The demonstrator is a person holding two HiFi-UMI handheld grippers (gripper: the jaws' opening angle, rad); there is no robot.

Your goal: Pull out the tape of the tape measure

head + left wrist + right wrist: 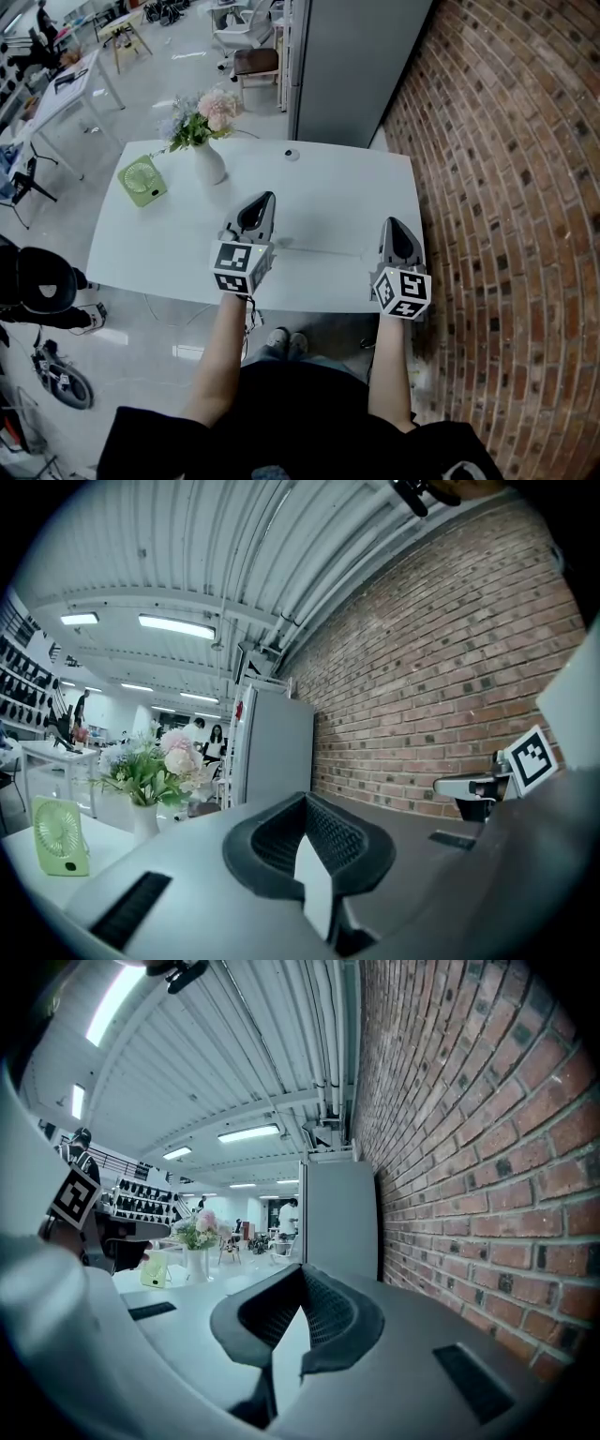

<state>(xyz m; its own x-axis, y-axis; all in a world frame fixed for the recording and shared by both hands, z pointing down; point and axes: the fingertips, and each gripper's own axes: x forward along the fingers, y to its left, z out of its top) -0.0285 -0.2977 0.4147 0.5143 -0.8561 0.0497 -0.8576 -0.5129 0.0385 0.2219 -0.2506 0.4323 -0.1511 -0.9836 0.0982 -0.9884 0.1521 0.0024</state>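
A small round pale object [292, 154], possibly the tape measure, lies at the table's far edge, well beyond both grippers. My left gripper [262, 201] hovers over the white table [319, 187] near its front edge, pointing away from me. Its jaws [314, 855] are shut with nothing between them. My right gripper [393, 225] is level with it near the table's right front corner. Its jaws [289, 1327] also stand together and hold nothing. A faint thin grey line [323, 250] runs across the table between the two grippers. What it is I cannot tell.
A white vase of flowers [206, 159] and a small green fan [142, 180] stand at the table's far left. A brick wall [506, 187] runs close along the right side. A grey cabinet [347, 66] rises behind the table.
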